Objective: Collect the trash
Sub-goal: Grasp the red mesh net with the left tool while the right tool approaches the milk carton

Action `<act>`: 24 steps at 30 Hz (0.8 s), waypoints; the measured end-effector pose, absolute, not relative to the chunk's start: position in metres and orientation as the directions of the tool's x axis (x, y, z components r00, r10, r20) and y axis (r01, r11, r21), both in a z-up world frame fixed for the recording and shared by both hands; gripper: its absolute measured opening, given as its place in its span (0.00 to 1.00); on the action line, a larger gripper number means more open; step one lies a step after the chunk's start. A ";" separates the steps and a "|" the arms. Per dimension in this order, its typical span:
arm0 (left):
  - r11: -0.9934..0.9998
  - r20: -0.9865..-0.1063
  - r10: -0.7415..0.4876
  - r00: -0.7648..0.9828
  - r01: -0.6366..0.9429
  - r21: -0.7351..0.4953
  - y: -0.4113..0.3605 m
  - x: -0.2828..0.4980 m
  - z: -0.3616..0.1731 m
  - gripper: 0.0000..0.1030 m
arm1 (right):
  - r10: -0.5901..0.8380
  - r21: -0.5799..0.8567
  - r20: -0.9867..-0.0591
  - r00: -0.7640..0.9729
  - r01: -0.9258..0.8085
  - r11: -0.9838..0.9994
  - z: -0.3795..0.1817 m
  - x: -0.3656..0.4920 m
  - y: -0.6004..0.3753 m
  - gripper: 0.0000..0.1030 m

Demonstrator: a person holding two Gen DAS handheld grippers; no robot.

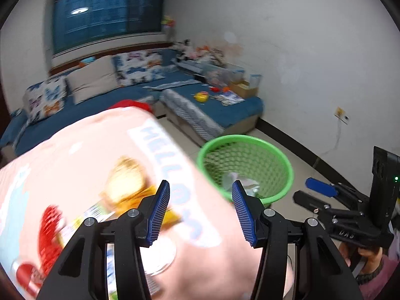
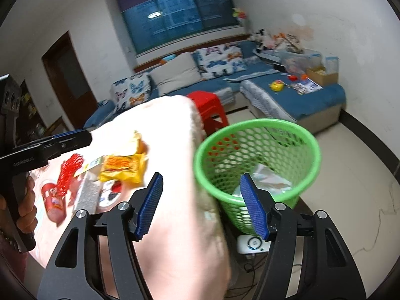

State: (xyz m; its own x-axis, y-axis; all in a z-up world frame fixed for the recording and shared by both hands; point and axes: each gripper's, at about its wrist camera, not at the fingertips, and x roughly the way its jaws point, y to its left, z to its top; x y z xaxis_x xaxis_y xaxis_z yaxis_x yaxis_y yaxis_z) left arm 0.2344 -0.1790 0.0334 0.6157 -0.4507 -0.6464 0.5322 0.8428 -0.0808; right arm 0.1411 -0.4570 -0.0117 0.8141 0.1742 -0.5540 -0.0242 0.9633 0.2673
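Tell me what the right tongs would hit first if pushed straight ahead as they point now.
Probably the green basket: the open right tongs aim at its near rim, just off the pink table edge. Depth is unclear, so the table edge could come first.

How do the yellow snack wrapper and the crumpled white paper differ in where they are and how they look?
The yellow snack wrapper lies on the pink cloth-covered table; the crumpled white paper is already inside the green mesh basket. The wrapper is bright yellow and printed; the paper is plain white. Neither is held by a claw.

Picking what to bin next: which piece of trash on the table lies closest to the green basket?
The yellow wrapper; the red net and red cup lie farther left.
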 end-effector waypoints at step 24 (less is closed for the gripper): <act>0.956 -0.695 -0.090 0.714 0.257 0.140 -0.011 0.228 -0.017 0.68 | 0.337 0.191 -0.598 0.727 -0.278 0.941 -0.007 0.186 -0.313 0.85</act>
State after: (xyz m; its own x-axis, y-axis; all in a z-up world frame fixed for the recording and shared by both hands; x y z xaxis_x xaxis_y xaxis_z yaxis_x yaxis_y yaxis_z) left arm 0.2280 -0.0113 -0.0170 0.7136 -0.0899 -0.6948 0.2572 0.9561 0.1404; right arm 0.1863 -0.3125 -0.0069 0.7274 0.3367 -0.5979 -0.2784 0.9412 0.1913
